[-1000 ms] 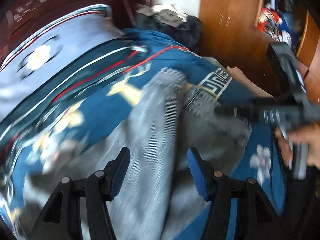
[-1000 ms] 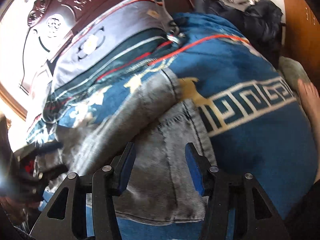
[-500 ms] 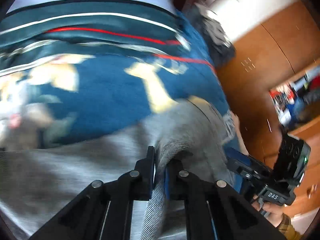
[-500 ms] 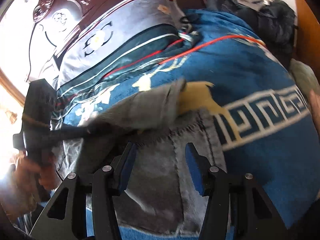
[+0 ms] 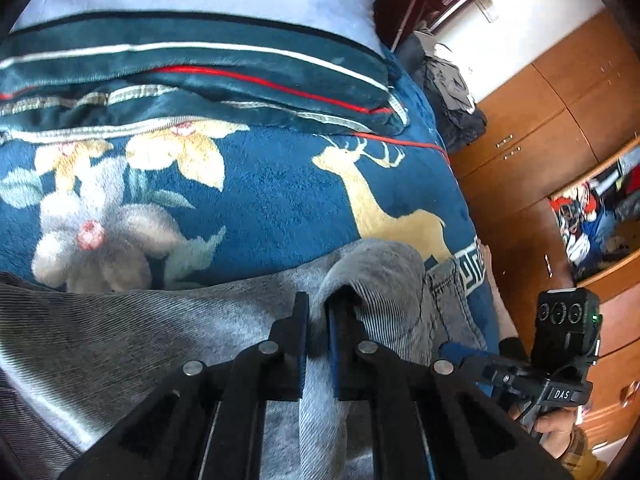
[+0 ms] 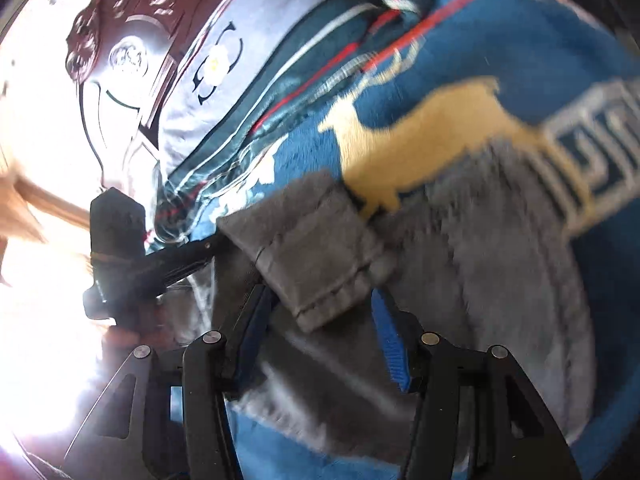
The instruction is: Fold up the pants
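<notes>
A: Where are the pants [image 5: 168, 340] at this moment?

B: They lie on the blue blanket [image 5: 280, 200] on the bed, at the near side, below the yellow deer [image 5: 384, 208]. The cloth is grey corduroy. One part is lifted into a fold, and its hem end [image 6: 320, 248] lies over the rest of the pants.

A: What does the left gripper [image 5: 318, 320] do?

B: Its jaws are pressed together on a ridge of the grey cloth, so it pinches the pants. The cloth goes up between the two pads.

A: And the right gripper [image 6: 320, 320]?

B: Its jaws stand about half apart and have just been opening a little more. The folded hem end lies between the fingers, but the pads do not press on it. This view is blurred, so small details I cannot tell.

A: What is around?

B: A striped pillow [image 5: 192, 64] at the far side, and wooden cabinets [image 5: 540, 152] at the right.
</notes>
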The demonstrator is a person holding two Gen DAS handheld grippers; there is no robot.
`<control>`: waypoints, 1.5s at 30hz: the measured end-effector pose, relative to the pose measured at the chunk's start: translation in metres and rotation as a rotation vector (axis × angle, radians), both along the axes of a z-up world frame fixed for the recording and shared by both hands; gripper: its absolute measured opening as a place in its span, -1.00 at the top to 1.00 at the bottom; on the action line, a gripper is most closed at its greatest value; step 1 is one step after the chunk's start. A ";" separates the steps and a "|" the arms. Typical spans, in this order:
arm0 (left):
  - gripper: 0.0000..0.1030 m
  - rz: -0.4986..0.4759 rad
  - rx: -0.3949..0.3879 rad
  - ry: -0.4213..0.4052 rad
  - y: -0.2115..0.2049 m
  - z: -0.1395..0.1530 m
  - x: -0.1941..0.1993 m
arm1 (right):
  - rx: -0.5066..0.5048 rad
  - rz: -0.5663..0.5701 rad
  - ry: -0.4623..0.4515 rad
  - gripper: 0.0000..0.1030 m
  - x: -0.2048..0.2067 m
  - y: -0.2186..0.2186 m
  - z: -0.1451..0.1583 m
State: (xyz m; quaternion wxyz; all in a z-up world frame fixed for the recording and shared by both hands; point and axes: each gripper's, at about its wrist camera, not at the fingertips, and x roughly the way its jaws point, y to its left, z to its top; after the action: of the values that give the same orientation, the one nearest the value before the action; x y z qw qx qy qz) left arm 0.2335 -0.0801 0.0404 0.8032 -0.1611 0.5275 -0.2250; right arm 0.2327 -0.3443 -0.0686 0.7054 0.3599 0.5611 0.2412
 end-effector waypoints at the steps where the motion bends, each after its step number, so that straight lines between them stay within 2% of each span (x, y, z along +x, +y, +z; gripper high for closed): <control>1: 0.79 -0.004 0.010 -0.008 -0.002 0.001 0.000 | 0.024 -0.006 0.017 -0.04 -0.001 0.002 -0.002; 3: 0.79 -0.008 0.021 -0.013 0.000 0.003 -0.005 | 0.043 0.008 0.045 -0.04 -0.002 0.014 -0.009; 6: 0.79 -0.012 0.034 -0.017 0.001 0.005 -0.013 | 0.025 0.023 0.012 -0.03 0.007 0.031 -0.010; 7: 0.79 -0.015 0.040 -0.020 0.001 0.006 -0.018 | 0.017 0.019 0.010 0.04 0.010 0.033 -0.011; 8: 0.79 -0.018 0.043 -0.025 0.002 0.009 -0.022 | 0.005 0.005 0.009 0.43 0.014 0.036 -0.013; 9: 0.79 -0.022 0.042 -0.035 0.001 0.012 -0.027 | -0.010 -0.007 -0.001 0.65 0.017 0.038 -0.011; 11: 0.79 -0.051 0.058 -0.074 -0.002 0.021 -0.041 | -0.027 -0.029 -0.063 0.76 0.020 0.039 0.003; 14: 0.73 -0.140 0.113 -0.140 -0.010 0.033 -0.066 | -0.076 -0.049 -0.218 0.76 0.028 0.034 0.047; 16: 0.55 -0.194 0.145 -0.158 -0.017 0.035 -0.080 | -0.100 -0.059 -0.258 0.76 0.041 0.030 0.064; 19: 0.34 -0.256 0.195 -0.172 -0.032 0.030 -0.094 | -0.120 -0.094 -0.260 0.76 0.075 0.021 0.079; 22: 0.28 -0.292 0.231 -0.188 -0.044 0.022 -0.100 | -0.164 -0.083 -0.246 0.76 0.103 0.027 0.080; 25: 0.26 -0.290 0.271 -0.207 -0.051 0.014 -0.098 | -0.163 -0.073 -0.212 0.76 0.118 0.035 0.075; 27: 0.27 -0.276 0.309 -0.217 -0.052 0.009 -0.095 | -0.129 -0.066 -0.185 0.76 0.122 0.037 0.075; 28: 0.30 -0.273 0.302 -0.211 -0.049 0.007 -0.093 | -0.113 -0.060 -0.178 0.76 0.119 0.035 0.078; 29: 0.40 -0.264 0.286 -0.203 -0.046 0.006 -0.091 | -0.101 -0.050 -0.170 0.76 0.117 0.034 0.081; 30: 0.72 -0.264 0.256 -0.196 -0.041 0.007 -0.090 | -0.097 -0.039 -0.159 0.76 0.113 0.031 0.086; 31: 0.77 -0.266 0.236 -0.193 -0.035 0.007 -0.091 | -0.093 -0.032 -0.153 0.76 0.111 0.029 0.091; 36: 0.81 -0.327 0.184 -0.229 -0.023 0.020 -0.109 | -0.052 0.016 -0.128 0.76 0.073 -0.005 0.123; 39: 0.81 -0.390 0.160 -0.229 -0.024 0.028 -0.114 | -0.041 0.012 -0.062 0.76 0.056 -0.030 0.127; 41: 0.81 -0.411 0.172 -0.202 -0.030 0.026 -0.112 | -0.105 0.031 0.009 0.64 0.057 -0.041 0.115; 42: 0.81 -0.411 0.187 -0.189 -0.032 0.023 -0.109 | -0.183 0.030 0.060 0.50 0.060 -0.047 0.101; 43: 0.81 -0.412 0.196 -0.172 -0.035 0.020 -0.107 | -0.250 0.015 0.087 0.23 0.061 -0.050 0.092; 45: 0.81 -0.403 0.215 -0.151 -0.040 0.013 -0.105 | -0.469 -0.024 0.160 0.17 0.058 -0.058 0.065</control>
State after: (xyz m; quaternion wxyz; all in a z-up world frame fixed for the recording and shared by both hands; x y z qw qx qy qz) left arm 0.1289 -0.1196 0.0539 0.7919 0.0509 0.5083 -0.3346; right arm 0.2903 -0.4026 -0.0033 0.7259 0.2111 0.6512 0.0667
